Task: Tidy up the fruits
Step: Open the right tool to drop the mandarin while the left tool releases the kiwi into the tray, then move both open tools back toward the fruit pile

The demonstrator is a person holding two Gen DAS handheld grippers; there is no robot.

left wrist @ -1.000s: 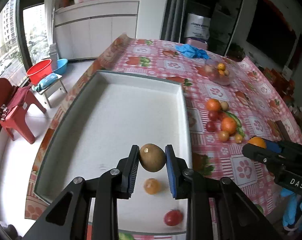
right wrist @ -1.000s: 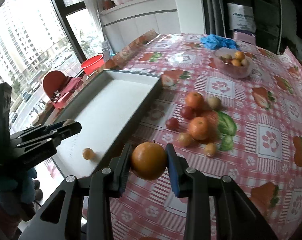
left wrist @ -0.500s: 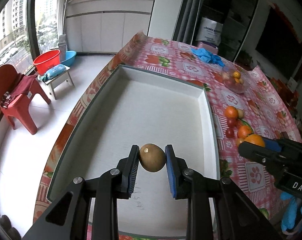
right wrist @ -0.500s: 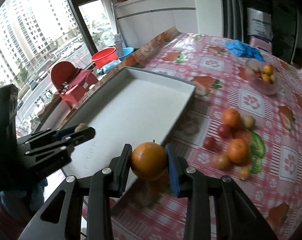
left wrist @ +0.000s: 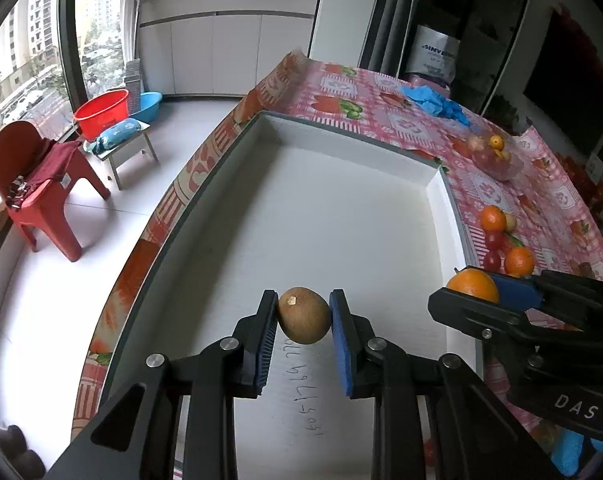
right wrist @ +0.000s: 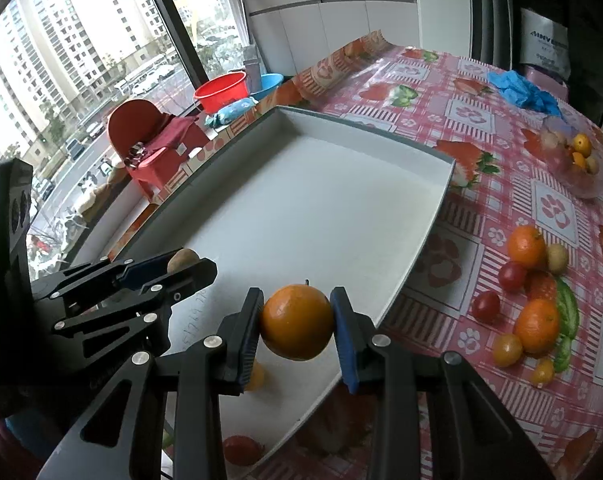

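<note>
left gripper (left wrist: 303, 316): clamped on a brown kiwi-like fruit (left wrist: 304, 315), pads pressing both sides, jaws nearly at their narrowest. Fruit is in the air over the near part of the white tray (left wrist: 341, 216).
right gripper (right wrist: 296, 322): closed on an orange (right wrist: 296, 322), jaws a bit wider than the left's since the fruit is bigger. Orange hangs over the tray's near right edge.
what changed: both hands have travelled sideways and slightly down over the last second. The right one has crossed from above the tablecloth (right wrist: 473, 128) to above the tray. The left has slid along the tray.
earlier vs now, left view: a small orange fruit and a red one were visible on the tray floor under the jaws a second ago. Now only bare floor with handwriting shows there.
earlier vs now, right view: the orange used to sit against tablecloth pattern. Now tray floor is behind it, with a small yellow-orange fruit (right wrist: 256, 376) partly hidden under the left pad and a red one (right wrist: 241, 449) near the bottom edge.
grip change: none, both openings steady.
task meaning: my read is both fruits are in carry phase, close to drop-off, neither released yet.
remaining: loose pile (right wrist: 529, 292) on the tablecloth right of the tray, plus a clear bowl (right wrist: 573, 160) of fruit farther back.
risk: the two grippers are close together over the same corner; stagger the releases.
</note>
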